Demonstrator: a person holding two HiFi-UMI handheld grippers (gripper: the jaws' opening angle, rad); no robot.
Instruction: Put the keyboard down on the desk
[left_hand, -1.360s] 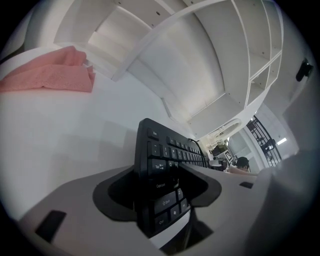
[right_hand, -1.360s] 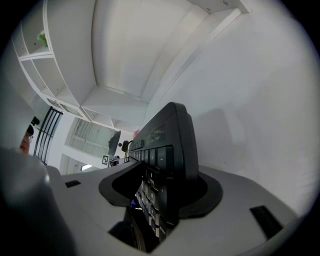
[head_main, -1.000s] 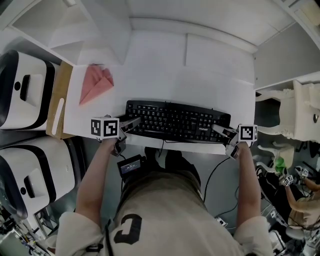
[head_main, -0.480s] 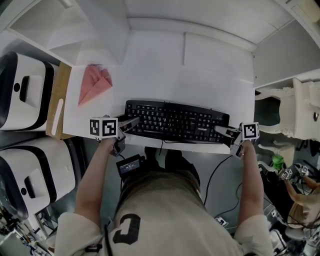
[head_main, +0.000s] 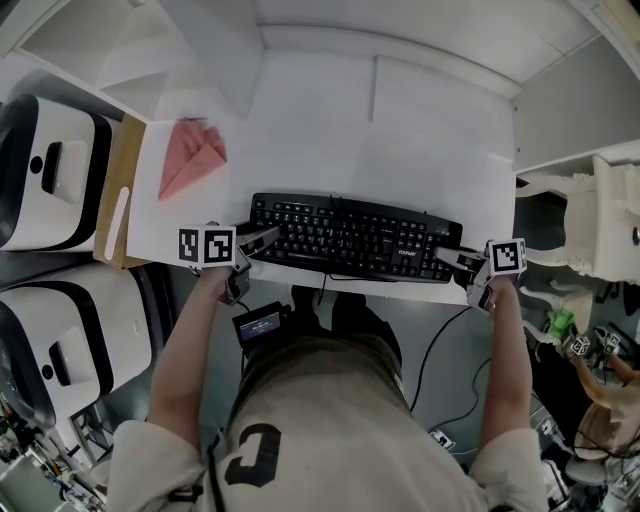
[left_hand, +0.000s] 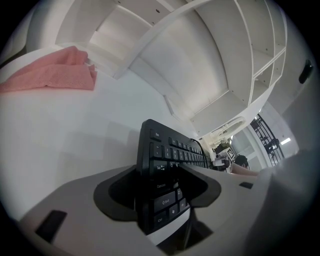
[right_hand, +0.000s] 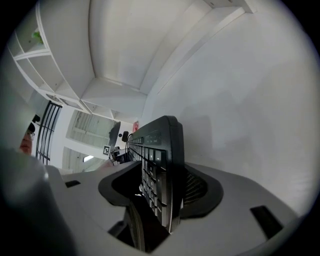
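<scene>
A black keyboard (head_main: 350, 238) lies across the front of the white desk (head_main: 400, 130), its long side along the desk's front edge. My left gripper (head_main: 262, 240) is closed on its left end, where the Ctrl and Shift keys sit between the jaws in the left gripper view: keyboard (left_hand: 170, 150), left gripper (left_hand: 160, 192). My right gripper (head_main: 450, 258) is closed on its right end. In the right gripper view the keyboard (right_hand: 160, 145) stands edge-on between the jaws of the right gripper (right_hand: 160, 200), its underside against the ribbed pad.
A folded pink cloth (head_main: 190, 158) lies at the desk's back left. A wooden board (head_main: 115, 200) and white machines (head_main: 40, 170) stand left of the desk, white ornate furniture (head_main: 590, 230) to the right. The keyboard's cable (head_main: 440, 340) hangs below the front edge.
My right gripper has drifted slightly to the right. The keyboard and my left gripper stay almost where they were on the desk.
</scene>
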